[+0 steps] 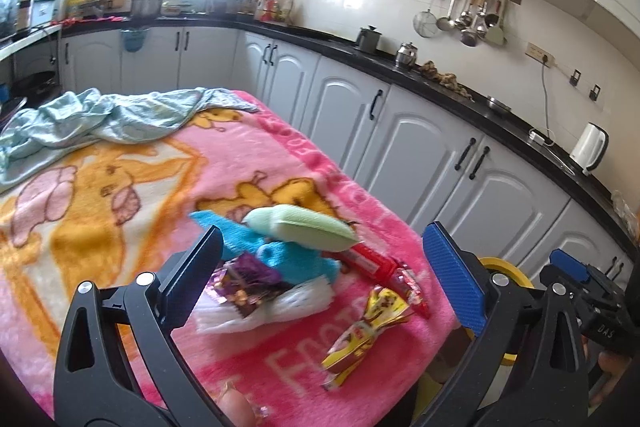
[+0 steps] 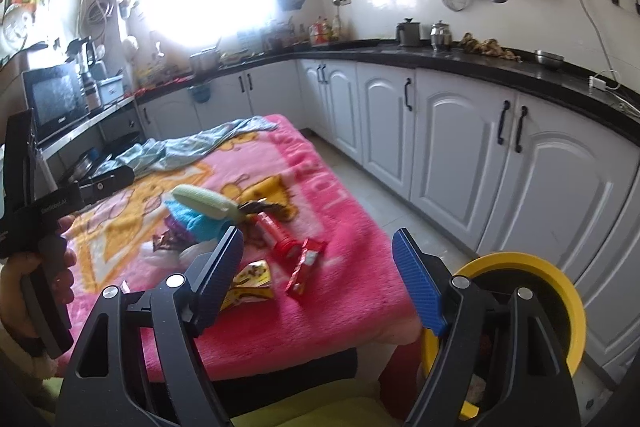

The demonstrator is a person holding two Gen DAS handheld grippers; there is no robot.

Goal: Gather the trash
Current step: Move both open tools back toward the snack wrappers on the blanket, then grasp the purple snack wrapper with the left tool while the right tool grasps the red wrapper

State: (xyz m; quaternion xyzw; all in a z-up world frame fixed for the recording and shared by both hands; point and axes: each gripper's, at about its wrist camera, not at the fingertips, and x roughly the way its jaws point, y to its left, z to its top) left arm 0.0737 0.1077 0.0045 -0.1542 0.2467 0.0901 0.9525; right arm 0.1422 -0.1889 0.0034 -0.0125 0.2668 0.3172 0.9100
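Observation:
Trash lies in a heap on the pink blanket [image 1: 132, 239]: a yellow wrapper [image 1: 366, 333], a red wrapper [image 1: 370, 261], a purple wrapper [image 1: 248, 283] and crumpled white plastic [image 1: 288, 307]. A blue cloth [image 1: 280, 253] and a pale green pad [image 1: 304, 227] rest on the heap. My left gripper [image 1: 326, 279] hangs open over the heap, holding nothing. My right gripper [image 2: 320, 275] is open and empty above the blanket's near corner, with the yellow wrapper [image 2: 250, 281] and a red wrapper [image 2: 306, 263] just ahead. The yellow bin [image 2: 560, 291] stands right of the table.
A light blue cloth [image 1: 96, 119] is bunched at the blanket's far end. White cabinets [image 2: 460, 147] under a black counter [image 2: 480, 67] run along the right, with a floor strip between them and the table. A hand holds the left gripper's handle [image 2: 40, 267].

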